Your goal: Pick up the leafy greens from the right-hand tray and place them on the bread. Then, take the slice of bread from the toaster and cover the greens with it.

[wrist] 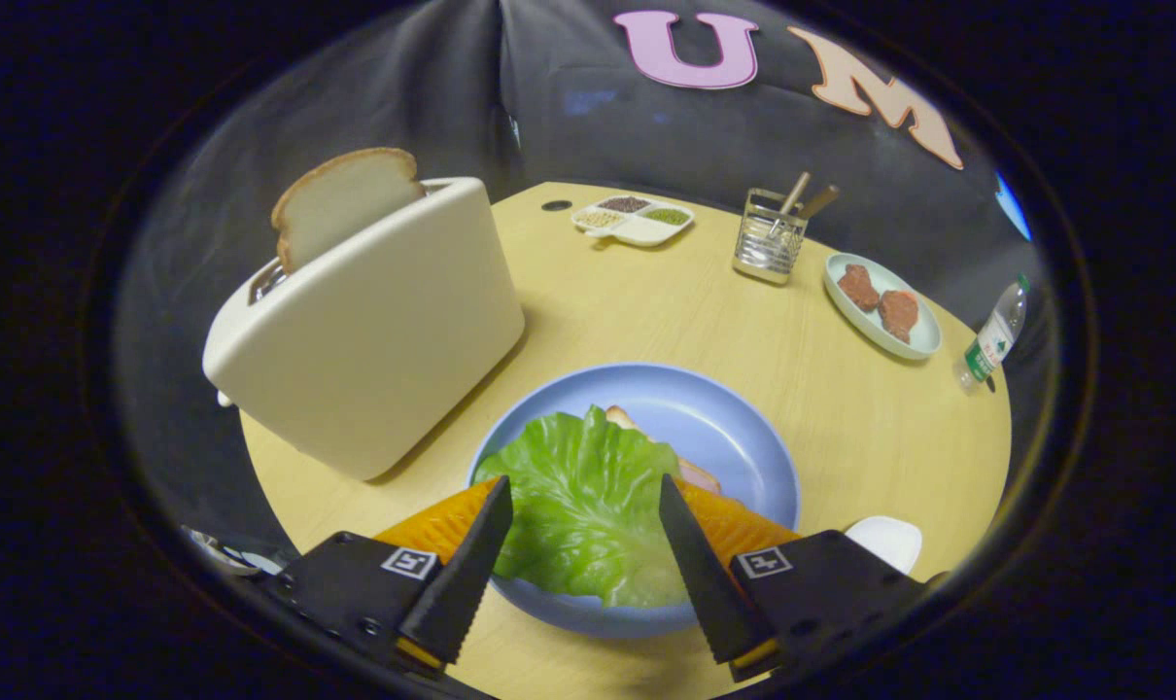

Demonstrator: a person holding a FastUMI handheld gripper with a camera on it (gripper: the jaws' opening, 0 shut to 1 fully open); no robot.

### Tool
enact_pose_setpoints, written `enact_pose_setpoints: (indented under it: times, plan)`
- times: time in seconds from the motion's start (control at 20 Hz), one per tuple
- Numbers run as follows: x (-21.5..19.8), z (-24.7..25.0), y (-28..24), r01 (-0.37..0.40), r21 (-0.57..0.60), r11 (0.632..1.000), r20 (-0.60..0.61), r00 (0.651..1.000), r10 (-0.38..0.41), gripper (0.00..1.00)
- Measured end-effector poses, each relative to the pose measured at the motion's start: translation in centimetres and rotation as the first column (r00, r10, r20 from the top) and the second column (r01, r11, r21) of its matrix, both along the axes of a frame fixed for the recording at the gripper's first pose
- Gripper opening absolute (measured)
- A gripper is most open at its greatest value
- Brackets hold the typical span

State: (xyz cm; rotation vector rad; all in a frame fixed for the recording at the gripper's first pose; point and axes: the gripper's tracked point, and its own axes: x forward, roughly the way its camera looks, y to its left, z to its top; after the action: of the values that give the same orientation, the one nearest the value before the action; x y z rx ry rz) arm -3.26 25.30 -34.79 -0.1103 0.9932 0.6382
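Gripper fingers spread wide, holding nothing; lettuce already covers the plate's bread, so toaster slice at 10 o'clock looks next.

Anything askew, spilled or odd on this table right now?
Nothing spilled or damaged. The lettuce lies on the blue plate between the open tool's fingers, hiding most of the bread beneath. The toaster looks tilted, likely lens distortion; its bread slice stands up normally.

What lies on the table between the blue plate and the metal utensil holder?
In the gripper view, only bare wooden tabletop separates the blue plate from the metal utensil holder. The gripper's open fingers hover over the lettuce leaf on that plate.
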Motion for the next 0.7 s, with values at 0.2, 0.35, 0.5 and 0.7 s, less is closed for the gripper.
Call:
enact_pose_setpoints:
  times: [0.2, 0.35, 0.5, 0.7]
  plan:
    - [1.1, 3.8, 0.3, 0.021, 0.032, 0.999, 0.061, 0.998, -0.023, 0.99]
    - [1.7, 7.2, 1.3, 0.017, 0.068, 0.998, 0.099, 0.995, -0.023, 0.99]
    - [2.2, 10.2, 2.8, 0.016, 0.107, 0.994, 0.112, 0.993, -0.028, 0.99]
    - [3.4, 14.0, 5.3, -0.007, 0.138, 0.990, 0.148, 0.989, -0.013, 0.99]
